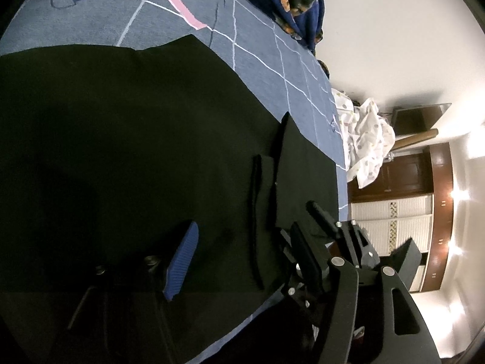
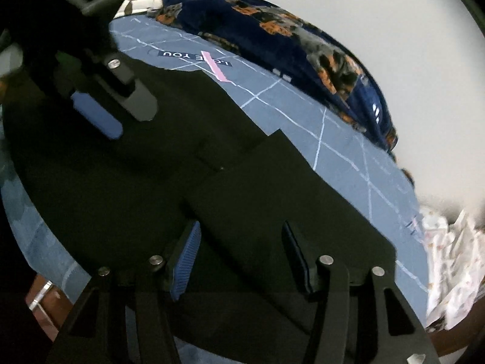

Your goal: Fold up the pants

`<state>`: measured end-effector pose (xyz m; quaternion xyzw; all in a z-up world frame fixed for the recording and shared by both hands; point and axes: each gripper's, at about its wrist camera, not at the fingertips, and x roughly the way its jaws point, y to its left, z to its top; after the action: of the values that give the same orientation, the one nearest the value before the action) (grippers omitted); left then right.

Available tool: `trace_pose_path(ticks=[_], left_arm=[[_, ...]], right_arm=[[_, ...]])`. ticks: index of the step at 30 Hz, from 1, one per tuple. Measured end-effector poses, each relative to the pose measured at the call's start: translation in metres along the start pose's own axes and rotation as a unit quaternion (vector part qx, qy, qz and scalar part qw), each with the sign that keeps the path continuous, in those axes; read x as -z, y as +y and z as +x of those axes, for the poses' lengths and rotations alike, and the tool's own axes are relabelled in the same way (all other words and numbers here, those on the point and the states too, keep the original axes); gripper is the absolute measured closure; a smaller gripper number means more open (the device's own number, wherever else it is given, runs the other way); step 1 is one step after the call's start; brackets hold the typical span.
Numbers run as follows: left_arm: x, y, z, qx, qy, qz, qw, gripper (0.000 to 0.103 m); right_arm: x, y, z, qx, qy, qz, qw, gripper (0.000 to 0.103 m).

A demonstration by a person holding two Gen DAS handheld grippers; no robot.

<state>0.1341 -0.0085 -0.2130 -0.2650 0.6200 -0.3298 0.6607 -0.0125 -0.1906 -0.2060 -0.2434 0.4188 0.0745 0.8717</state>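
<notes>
black pants [image 1: 127, 157] lie spread flat on the blue bedsheet [image 1: 260, 60], filling the centre and left of both views. left claw [image 1: 239, 251] and right claw [image 2: 242, 257] hang wide open over the fabric, gripping nothing.

White wall [image 1: 379, 45], dark wooden cabinet [image 1: 406, 170], blue lined bedsheet [image 1: 266, 60], glaring ceiling lights [image 1: 457, 194].

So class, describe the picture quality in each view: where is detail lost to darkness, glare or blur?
Left wrist view: black pants too dark for folds; lamps flare; fisheye bends the bedsheet. Right wrist view: printed cloth at the edge smeared, pants equally featureless.
</notes>
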Motion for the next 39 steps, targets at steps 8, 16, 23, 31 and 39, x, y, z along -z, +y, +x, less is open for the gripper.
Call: trace_pose_path(ticks=[8, 16, 23, 31, 39], left_arm=[[-0.002, 0.002, 0.002, 0.008, 0.002, -0.007, 0.9999, 0.037], [-0.002, -0.005, 0.003, -0.004, 0.006, 0.005, 1.0, 0.037], [-0.002, -0.004, 0.001, -0.006, 0.003, -0.008, 0.9999, 0.037], [0.002, -0.02, 0.01, -0.009, 0.017, 0.011, 0.9997, 0.036], [0.006, -0.031, 0.023, 0.007, 0.043, 0.02, 0.9989, 0.035]], right_arm=[[-0.004, -0.027, 0.0, -0.073, 0.021, 0.102, 0.992, 0.094], [-0.001, -0.035, -0.027, -0.155, 0.001, 0.166, 0.974, 0.096], [0.011, -0.016, -0.033, -0.177, 0.008, 0.153, 0.972, 0.095], [0.02, -0.006, -0.035, -0.188, 0.011, 0.135, 0.973, 0.095], [0.028, -0.006, -0.03, -0.225, 0.009, 0.136, 0.965, 0.087]])
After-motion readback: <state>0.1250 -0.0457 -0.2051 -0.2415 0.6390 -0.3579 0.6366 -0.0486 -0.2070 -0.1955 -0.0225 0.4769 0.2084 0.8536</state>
